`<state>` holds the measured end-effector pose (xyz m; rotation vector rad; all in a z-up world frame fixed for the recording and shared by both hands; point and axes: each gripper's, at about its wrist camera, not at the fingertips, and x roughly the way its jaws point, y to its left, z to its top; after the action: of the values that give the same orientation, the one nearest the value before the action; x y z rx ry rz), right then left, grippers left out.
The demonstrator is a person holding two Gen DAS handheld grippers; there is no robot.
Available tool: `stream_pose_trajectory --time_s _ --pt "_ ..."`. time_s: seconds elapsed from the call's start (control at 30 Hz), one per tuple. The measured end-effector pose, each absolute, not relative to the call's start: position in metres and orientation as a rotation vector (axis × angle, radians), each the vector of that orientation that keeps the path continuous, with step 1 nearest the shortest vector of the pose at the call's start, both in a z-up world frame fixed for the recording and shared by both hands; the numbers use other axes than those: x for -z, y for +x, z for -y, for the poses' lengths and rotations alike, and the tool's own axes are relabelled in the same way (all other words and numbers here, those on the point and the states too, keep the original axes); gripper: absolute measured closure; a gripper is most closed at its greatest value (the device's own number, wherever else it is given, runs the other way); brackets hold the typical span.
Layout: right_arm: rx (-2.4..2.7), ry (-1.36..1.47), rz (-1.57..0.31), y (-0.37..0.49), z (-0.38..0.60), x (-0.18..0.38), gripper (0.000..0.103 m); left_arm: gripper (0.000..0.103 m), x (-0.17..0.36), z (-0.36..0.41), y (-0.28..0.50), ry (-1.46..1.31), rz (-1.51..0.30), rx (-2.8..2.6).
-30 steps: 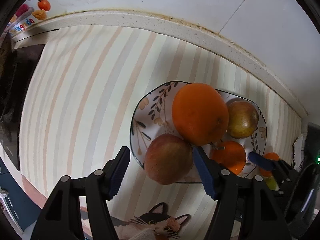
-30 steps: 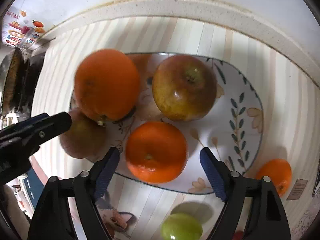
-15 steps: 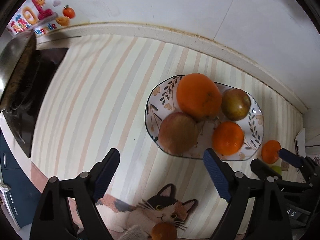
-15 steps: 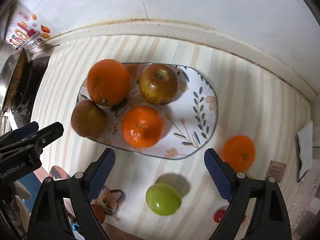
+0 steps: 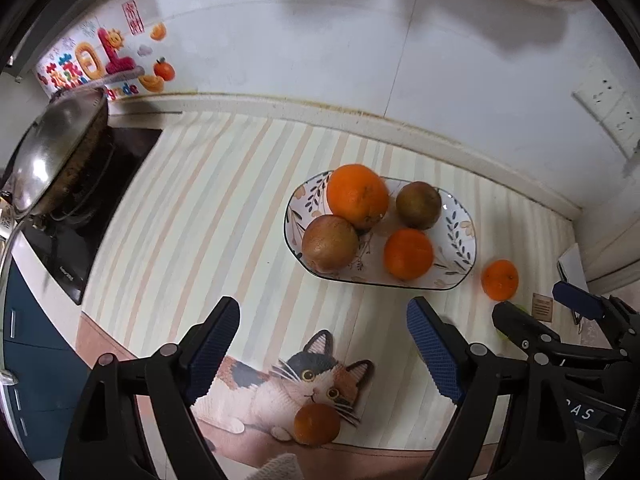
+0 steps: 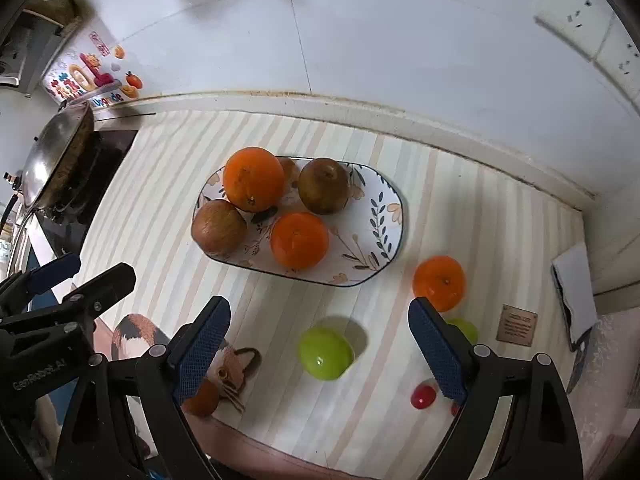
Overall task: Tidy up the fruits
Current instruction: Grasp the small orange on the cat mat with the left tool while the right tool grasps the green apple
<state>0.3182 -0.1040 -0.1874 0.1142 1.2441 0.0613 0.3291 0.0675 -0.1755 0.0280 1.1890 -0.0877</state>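
Two black tongs with blue padded fingers hang above a striped counter mat, both spread wide and gripping nothing. Ahead of the left tongs [image 5: 323,350] sits an oval white ceramic plate with leaf patterns [image 5: 460,228], carrying a large orange [image 5: 357,195], a smaller orange [image 5: 408,254] and two brownish-red apples [image 5: 329,244]. Between the right tongs [image 6: 319,350] lies a loose round green fruit [image 6: 325,353]; a loose small orange [image 6: 439,282] rests just past the right finger, beside the plate. Another small orange [image 5: 317,424] sits near the left tongs, on a printed cat. The step in hand seems to be choosing the next loose fruit; the next move likely calls for lowering over one and closing.
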Motion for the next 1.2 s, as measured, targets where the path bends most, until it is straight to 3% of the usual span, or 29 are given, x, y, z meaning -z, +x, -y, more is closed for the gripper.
stream_pose_trajectory --time_s 0.3,0.57,1.1,1.13,1.17,1.2 --pt "-0.080 0.119 -1.185 0.288 0.102 0.157 0.010 0.018 0.148 -0.070 0.300 0.020 -1.120 0.088" --pt "-0.099 0.149 -1.169 0.273 0.099 0.151 0.010 0.018 0.160 -0.079 0.283 -0.001 -1.151 0.066" --pt "-0.049 0.217 -1.471 0.303 0.109 0.327 0.010 0.018 0.340 -0.084 0.252 -0.008 -1.629 0.050" --pt "-0.043 0.210 -1.479 0.305 0.109 0.334 0.010 0.019 0.347 -0.080 0.252 0.000 -1.637 0.059" --pt "-0.039 0.198 -1.488 0.308 0.107 0.340 0.011 0.030 0.351 -0.078 0.251 0.011 -1.640 0.059" --pt "-0.034 0.192 -1.498 0.310 0.106 0.346 0.014 0.048 0.355 -0.075 0.251 0.021 -1.646 0.061"
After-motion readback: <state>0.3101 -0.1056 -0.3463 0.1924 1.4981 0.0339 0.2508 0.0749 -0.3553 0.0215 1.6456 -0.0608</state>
